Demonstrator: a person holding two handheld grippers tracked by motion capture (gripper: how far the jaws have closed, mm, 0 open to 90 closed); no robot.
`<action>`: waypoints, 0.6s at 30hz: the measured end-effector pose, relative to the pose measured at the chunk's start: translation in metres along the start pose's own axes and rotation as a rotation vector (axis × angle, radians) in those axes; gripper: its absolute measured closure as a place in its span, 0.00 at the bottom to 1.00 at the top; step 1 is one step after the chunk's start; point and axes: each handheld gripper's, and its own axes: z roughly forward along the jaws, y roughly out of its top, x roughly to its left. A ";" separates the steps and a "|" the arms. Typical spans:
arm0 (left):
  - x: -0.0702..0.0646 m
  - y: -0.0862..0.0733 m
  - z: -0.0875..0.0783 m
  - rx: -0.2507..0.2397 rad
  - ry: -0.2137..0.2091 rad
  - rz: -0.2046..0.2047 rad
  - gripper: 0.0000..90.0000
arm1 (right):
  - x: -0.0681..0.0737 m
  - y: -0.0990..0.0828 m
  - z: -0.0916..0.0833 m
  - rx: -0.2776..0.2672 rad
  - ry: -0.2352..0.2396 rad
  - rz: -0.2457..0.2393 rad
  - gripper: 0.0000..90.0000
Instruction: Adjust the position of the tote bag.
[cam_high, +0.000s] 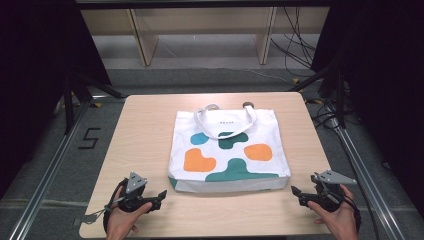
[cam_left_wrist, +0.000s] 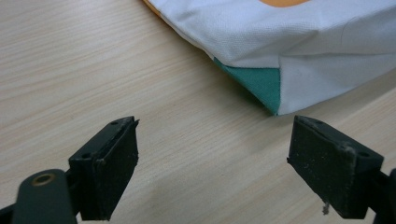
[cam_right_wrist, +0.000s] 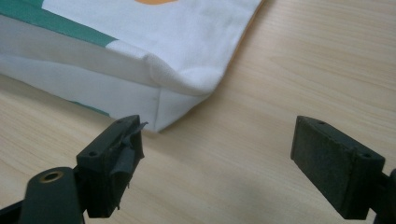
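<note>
Tote bag (cam_high: 229, 150) lies flat; left tool (cam_high: 162, 194) and right tool (cam_high: 295, 191) gape empty (seemingly just beside its corners).

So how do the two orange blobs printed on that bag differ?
On the tote bag, the left orange blob is larger, heart-like with a notch on top; the right orange blob is smaller, a plain rounded oval. The left one also sits lower, nearer the bag's bottom edge. Both share the same flat orange colour.
</note>
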 end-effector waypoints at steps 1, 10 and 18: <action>-0.001 0.000 0.001 -0.009 -0.004 -0.012 0.17 | -0.001 0.000 -0.001 -0.002 -0.003 -0.013 0.19; 0.005 0.000 0.000 -0.001 0.005 -0.010 0.24 | -0.001 -0.001 0.000 0.004 0.015 -0.031 0.23; 0.008 0.005 0.003 -0.052 -0.056 -0.075 0.36 | 0.005 0.000 0.001 0.021 0.039 -0.031 0.30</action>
